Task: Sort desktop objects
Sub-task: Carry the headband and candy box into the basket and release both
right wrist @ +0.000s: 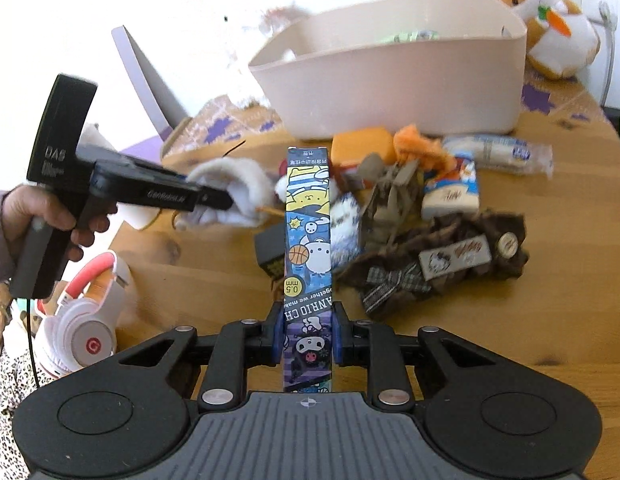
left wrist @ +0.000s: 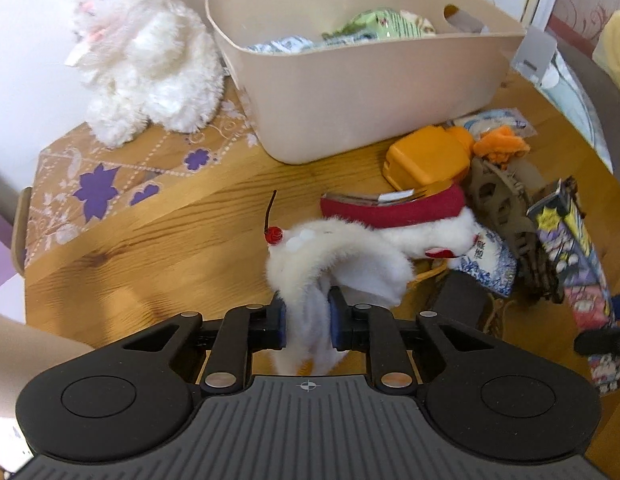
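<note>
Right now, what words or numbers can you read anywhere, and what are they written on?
"0.5 mm": yellow circle on the long cartoon-printed pen box held in the right gripper.
"ANRIO CH": cut-off letters lower on that box.
"DAS": black camera block on the left gripper.
"G": red disc on the white and pink headphones.
Blue and white packets, brown pouch badge: too blurred to read.

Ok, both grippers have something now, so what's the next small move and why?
Probably carry both toward the beige bin behind the pile. The left gripper is shut on the white fluffy toy, and the right gripper is shut on the cartoon pen box. The bin is open-topped, with packets already inside, so it looks like the sorting target.
</note>
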A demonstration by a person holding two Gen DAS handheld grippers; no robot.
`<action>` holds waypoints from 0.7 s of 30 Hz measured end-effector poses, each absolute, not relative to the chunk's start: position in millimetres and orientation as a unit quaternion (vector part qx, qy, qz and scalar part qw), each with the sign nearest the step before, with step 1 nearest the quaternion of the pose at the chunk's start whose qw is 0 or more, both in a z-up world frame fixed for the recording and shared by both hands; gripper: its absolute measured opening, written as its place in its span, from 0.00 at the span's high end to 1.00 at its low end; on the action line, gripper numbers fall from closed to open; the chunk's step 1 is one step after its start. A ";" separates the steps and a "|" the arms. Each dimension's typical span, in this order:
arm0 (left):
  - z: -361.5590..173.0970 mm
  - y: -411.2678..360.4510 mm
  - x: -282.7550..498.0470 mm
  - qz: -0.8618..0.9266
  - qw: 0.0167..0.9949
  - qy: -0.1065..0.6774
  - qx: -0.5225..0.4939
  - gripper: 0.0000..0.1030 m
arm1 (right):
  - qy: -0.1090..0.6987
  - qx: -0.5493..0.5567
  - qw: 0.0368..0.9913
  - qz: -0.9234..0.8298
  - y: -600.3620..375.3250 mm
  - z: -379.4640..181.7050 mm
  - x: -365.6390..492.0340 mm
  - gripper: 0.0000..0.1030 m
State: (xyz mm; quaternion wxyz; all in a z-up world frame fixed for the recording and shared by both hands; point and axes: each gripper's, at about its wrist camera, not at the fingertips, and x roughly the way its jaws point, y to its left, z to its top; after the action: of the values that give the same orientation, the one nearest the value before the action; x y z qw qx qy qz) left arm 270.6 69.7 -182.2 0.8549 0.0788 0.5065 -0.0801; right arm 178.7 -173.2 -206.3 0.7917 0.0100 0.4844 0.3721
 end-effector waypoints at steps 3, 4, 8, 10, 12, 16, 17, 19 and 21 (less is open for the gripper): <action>-171.4 74.0 264.6 -0.077 0.862 0.497 0.073 0.81 | 0.474 0.011 0.798 0.371 -179.6 -196.7 182.9 0.80; -167.2 74.5 262.4 -0.077 0.864 0.492 0.071 0.81 | 0.470 0.012 0.801 0.371 -182.6 -193.6 184.0 0.80; -148.1 75.4 255.0 -0.078 0.875 0.473 0.066 0.81 | 0.451 0.011 0.813 0.367 -189.3 -179.7 192.0 0.80; -137.3 74.9 252.9 -0.080 0.881 0.462 0.064 0.81 | 0.442 0.013 0.820 0.364 -194.9 -171.8 198.1 0.80; -126.2 74.1 252.2 -0.082 0.887 0.450 0.062 0.81 | 0.432 0.013 0.826 0.363 -199.0 -164.2 204.3 0.80; -104.0 72.1 255.5 -0.083 0.899 0.425 0.058 0.81 | 0.413 0.008 0.835 0.363 -205.3 -151.4 218.4 0.80; -97.9 71.3 257.1 -0.084 0.902 0.420 0.057 0.81 | 0.409 0.007 0.838 0.362 -207.0 -148.1 222.7 0.80; -87.7 68.8 261.0 -0.084 0.907 0.409 0.056 0.81 | 0.400 0.006 0.843 0.360 -208.6 -142.0 232.2 0.80; -78.8 65.8 265.6 -0.083 0.912 0.398 0.058 0.81 | 0.391 0.005 0.848 0.358 -210.6 -135.6 242.8 0.80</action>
State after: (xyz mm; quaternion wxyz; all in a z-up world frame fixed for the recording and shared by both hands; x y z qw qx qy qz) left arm 265.6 65.8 -78.8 0.9117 0.0577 0.3980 -0.0835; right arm 242.8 -210.6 -135.6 0.8480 0.0048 0.3908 0.3579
